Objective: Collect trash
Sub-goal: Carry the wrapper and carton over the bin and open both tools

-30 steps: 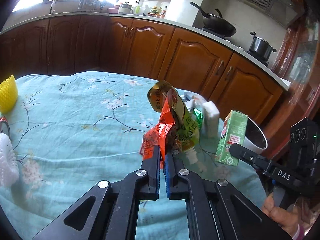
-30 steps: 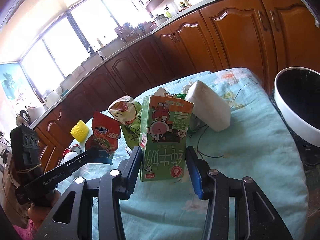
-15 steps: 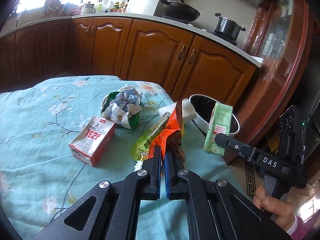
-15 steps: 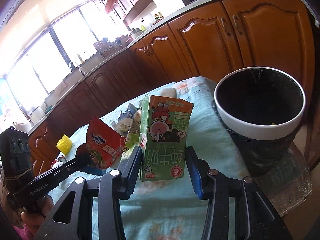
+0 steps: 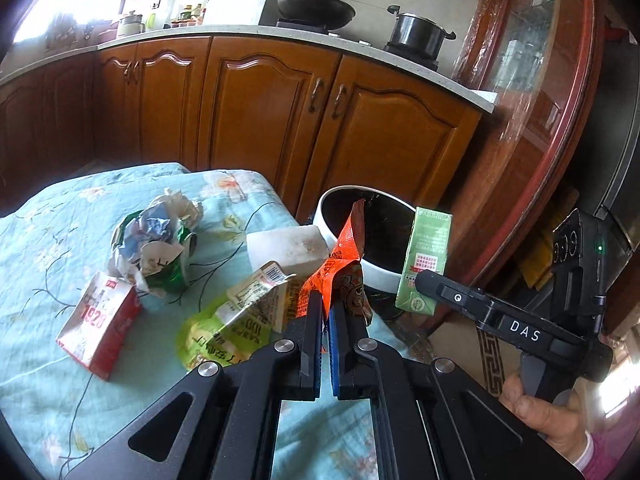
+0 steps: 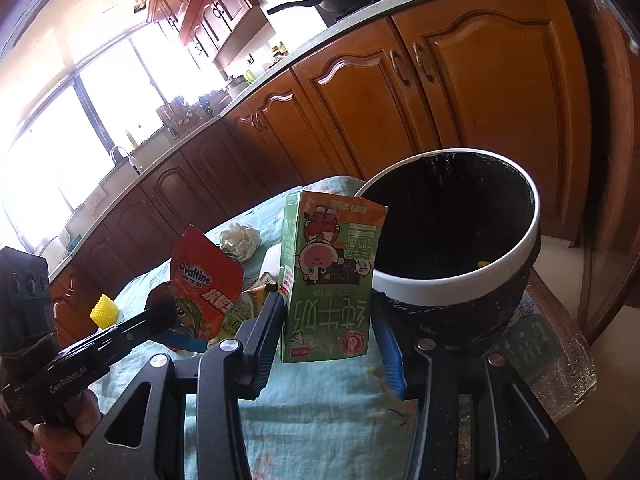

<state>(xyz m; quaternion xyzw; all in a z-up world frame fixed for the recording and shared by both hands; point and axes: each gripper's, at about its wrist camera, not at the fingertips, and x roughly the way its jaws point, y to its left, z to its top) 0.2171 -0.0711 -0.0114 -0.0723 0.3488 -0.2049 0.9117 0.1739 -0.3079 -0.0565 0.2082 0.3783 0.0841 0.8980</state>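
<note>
My left gripper (image 5: 326, 308) is shut on an orange-red Ovaltine wrapper (image 5: 340, 264), held above the table's right end; the wrapper also shows in the right wrist view (image 6: 204, 284). My right gripper (image 6: 330, 328) is shut on a green milk carton (image 6: 330, 280), held upright in the air next to the bin; the carton shows in the left wrist view (image 5: 426, 260). The trash bin (image 6: 516, 256), white-rimmed with a black liner, stands just beyond the table's end, also in the left wrist view (image 5: 384, 272).
On the floral tablecloth (image 5: 48, 240) lie a red-white carton (image 5: 98, 328), a crumpled paper and green wrapper heap (image 5: 156, 240), a green-yellow pouch (image 5: 236, 320) and a white block (image 5: 286, 246). A yellow object (image 6: 104, 310) sits farther back. Wooden cabinets (image 5: 260, 112) stand behind.
Both grippers have swung right with their loads, toward the bin. The bin now looks larger and closer in both views. Both grips are unchanged.
</note>
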